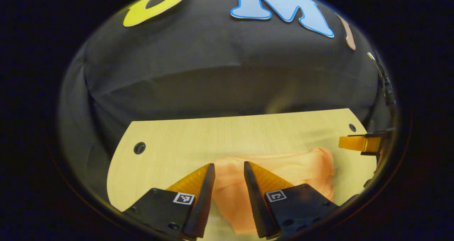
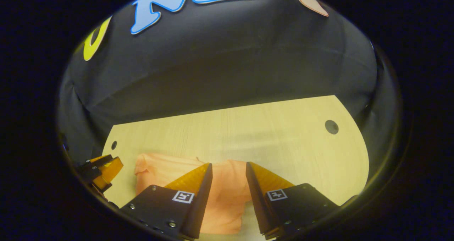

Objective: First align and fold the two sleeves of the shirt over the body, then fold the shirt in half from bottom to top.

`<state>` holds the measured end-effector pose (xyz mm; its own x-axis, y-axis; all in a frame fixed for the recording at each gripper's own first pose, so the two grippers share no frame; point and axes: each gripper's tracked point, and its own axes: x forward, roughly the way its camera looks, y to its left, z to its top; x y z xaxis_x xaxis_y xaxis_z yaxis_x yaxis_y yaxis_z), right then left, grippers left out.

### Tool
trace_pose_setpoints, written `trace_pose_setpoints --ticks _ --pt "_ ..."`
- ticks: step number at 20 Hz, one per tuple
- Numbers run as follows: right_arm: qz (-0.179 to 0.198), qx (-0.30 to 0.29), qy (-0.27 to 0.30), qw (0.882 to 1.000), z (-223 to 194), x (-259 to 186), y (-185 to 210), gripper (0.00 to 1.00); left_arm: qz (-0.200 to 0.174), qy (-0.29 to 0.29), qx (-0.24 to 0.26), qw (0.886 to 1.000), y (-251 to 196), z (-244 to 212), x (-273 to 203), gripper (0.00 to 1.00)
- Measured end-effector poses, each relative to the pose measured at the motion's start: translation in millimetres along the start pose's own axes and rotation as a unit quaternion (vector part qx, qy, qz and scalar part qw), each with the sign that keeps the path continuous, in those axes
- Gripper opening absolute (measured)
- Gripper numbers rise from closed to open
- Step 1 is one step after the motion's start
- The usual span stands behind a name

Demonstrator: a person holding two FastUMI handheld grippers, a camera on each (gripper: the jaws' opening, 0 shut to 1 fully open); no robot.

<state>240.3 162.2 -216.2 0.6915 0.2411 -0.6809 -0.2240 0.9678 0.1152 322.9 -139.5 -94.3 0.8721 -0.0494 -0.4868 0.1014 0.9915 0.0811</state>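
On the pale wooden table (image 1: 170, 134), before black cloth (image 1: 212, 56), lies the shirt (image 1: 283, 163).

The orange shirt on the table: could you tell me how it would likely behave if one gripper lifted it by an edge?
The shirt lies in soft rumpled folds, so it would probably droop limply rather than hold shape. It looks thin, likely light. On the smooth wooden table it may slide or bunch if pushed.
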Motion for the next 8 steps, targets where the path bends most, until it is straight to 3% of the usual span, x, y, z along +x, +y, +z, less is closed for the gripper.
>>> trace_pose_setpoints --ticks 8 --pt "0.013 -0.01 -0.078 0.997 17 -89 7 0.6 -0.008 -0.046 -0.016 0.999 -10 17 -79 0.59"
